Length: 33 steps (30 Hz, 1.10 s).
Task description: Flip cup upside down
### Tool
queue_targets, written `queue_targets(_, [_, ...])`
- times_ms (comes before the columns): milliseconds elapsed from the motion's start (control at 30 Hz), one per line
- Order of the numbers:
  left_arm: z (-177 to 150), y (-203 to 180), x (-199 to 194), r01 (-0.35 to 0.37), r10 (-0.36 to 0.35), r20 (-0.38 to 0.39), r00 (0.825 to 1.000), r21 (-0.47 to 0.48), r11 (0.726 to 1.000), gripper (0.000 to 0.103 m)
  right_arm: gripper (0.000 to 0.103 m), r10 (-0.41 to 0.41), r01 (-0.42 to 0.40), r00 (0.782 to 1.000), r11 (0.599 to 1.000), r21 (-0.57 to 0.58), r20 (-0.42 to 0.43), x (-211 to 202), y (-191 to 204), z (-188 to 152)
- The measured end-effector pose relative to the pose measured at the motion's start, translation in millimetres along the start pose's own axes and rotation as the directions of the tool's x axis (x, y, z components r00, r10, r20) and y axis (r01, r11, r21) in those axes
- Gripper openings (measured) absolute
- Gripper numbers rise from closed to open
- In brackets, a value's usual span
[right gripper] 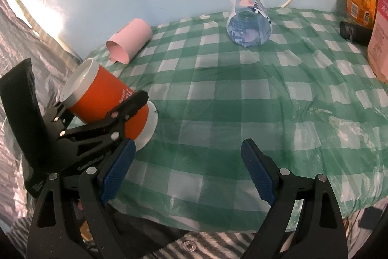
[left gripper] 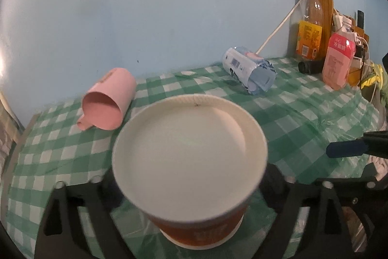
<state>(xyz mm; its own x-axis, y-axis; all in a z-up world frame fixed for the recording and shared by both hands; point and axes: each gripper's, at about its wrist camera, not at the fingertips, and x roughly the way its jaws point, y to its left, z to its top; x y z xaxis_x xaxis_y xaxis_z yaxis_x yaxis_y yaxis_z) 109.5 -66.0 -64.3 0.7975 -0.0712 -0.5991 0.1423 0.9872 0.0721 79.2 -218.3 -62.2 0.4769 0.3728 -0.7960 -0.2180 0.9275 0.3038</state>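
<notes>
My left gripper (right gripper: 126,111) is shut on an orange paper cup (right gripper: 109,103) with white rims. It holds the cup tilted just above the green checked tablecloth (right gripper: 218,94), base end raised to the left, wide rim low at the right. In the left wrist view the cup's white base (left gripper: 189,159) fills the middle and hides the fingertips. My right gripper (right gripper: 186,169) is open and empty above the table's near edge; one blue finger (left gripper: 344,148) shows in the left wrist view.
A pink mug (left gripper: 109,100) lies on its side at the back left. A clear blue plastic cup (right gripper: 249,21) lies on its side at the back. Bottles (left gripper: 339,60) and a black cylinder (right gripper: 354,32) stand at the back right.
</notes>
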Motion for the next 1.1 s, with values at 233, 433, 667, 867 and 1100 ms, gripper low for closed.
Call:
queue_targets(233, [5, -2, -17, -0.035, 0.032, 0.071, 0.997, 0.032, 0.999, 0.095, 0.089, -0.001, 0.001, 1.0, 1.0, 0.017, 0.01, -6, -7, -3])
queue_targets(433, [1, 2, -38, -0.027, 0.022, 0.138, 0.99, 0.031, 0.999, 0.103, 0.089, -0.022, 0.022, 0.999, 1.0, -0.007, 0.046, -13, -6, -6])
queue_targets(667, [-5, 9, -70, -0.021, 0.018, 0.197, 0.98, 0.01, 1.0, 0.103, 0.089, -0.097, 0.107, 0.984, 0.992, -0.064, 0.147, -28, 6, -16])
queue_targets(867, [-20, 16, -114, -0.014, 0.017, 0.25, 0.968, -0.015, 1.0, 0.103, 0.089, -0.163, 0.199, 0.952, 0.973, -0.118, 0.259, -50, 23, -23])
queue_targets(1100, [-34, 20, -145, 0.015, 0.002, 0.267, 0.964, -0.063, 0.998, 0.103, 0.089, -0.188, 0.257, 0.915, 0.954, -0.154, 0.358, -74, 45, -27])
